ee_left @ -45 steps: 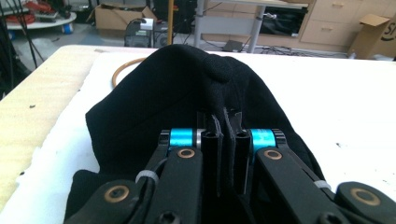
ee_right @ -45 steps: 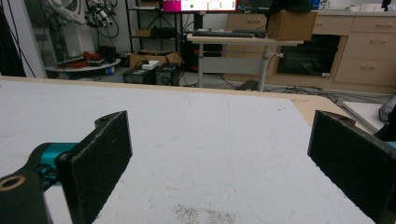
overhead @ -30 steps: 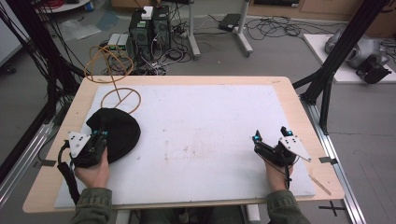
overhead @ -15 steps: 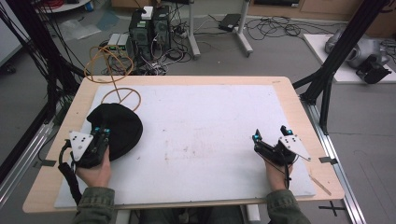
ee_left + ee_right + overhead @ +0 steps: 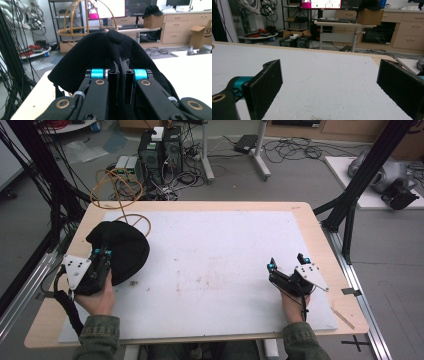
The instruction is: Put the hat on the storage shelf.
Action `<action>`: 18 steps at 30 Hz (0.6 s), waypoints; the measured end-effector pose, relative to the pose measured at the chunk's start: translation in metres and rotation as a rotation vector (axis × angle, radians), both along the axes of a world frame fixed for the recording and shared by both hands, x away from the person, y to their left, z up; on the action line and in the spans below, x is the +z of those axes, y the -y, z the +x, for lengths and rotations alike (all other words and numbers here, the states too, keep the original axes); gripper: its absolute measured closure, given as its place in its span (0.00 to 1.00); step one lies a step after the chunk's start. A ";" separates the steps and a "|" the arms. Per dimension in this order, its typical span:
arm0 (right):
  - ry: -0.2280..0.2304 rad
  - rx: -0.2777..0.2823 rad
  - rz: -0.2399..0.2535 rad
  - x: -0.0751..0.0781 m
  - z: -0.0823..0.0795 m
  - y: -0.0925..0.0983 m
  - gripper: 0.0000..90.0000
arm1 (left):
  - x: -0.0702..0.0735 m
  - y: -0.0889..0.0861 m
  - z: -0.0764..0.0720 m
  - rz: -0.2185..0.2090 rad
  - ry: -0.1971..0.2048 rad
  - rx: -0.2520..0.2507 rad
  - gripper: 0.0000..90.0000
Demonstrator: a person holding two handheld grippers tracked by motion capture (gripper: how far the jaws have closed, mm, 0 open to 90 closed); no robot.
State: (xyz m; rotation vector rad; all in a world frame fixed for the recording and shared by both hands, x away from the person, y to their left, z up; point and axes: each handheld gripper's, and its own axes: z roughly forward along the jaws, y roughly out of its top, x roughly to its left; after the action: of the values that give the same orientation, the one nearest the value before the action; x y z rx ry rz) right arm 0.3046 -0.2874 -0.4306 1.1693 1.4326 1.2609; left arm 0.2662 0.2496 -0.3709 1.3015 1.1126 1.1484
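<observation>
I see a wide wooden counter [image 5: 320, 235] with a large white sheet [image 5: 225, 255] laid over most of its top. The sheet is lightly scuffed near its middle. On the left side of the counter lies a soft black fabric cap [image 5: 122, 247], rounded and slightly crumpled, with a small button at its crown visible in the left gripper view [image 5: 113, 36]. Just beyond the cap, at the far left of the counter, I see an orange wire-hoop stand [image 5: 131, 222], its rings rising behind the cap in the left gripper view [image 5: 85, 27].

My left tool [image 5: 101, 255] sits at the near edge of the cap, held in the left hand [image 5: 97, 295]. In the left gripper view its two black jaws are pressed together with the cap's fabric pinched between them, so it is clenched on the cap.

My right tool [image 5: 287, 264] rests well apart from the cap, on the near right part of the sheet, held in the right hand [image 5: 292, 300]. In the right gripper view its flat black pads [image 5: 265, 85] stand wide apart over bare white sheet, released and holding nothing.
</observation>
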 end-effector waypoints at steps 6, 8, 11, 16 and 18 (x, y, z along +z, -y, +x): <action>-0.001 0.000 -0.005 0.000 0.000 -0.001 0.06 | 0.014 -0.002 0.001 -0.012 0.046 0.011 0.97; -0.003 0.000 -0.004 0.000 0.000 -0.002 0.06 | 0.019 -0.003 0.002 -0.013 0.061 0.010 0.97; -0.002 0.002 -0.005 0.000 0.000 -0.001 0.06 | 0.025 -0.003 0.004 -0.013 0.080 0.007 0.97; -0.002 -0.001 0.002 0.000 -0.001 0.000 0.06 | 0.034 0.000 0.005 -0.014 0.118 0.010 0.97; -0.003 -0.001 0.004 0.000 -0.001 0.000 0.06 | 0.037 0.001 0.006 -0.012 0.131 0.008 0.97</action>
State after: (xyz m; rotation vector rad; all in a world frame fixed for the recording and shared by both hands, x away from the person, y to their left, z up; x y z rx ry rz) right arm 0.3038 -0.2872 -0.4305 1.1749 1.4317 1.2630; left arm 0.2722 0.2482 -0.3341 1.1954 1.0280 1.2136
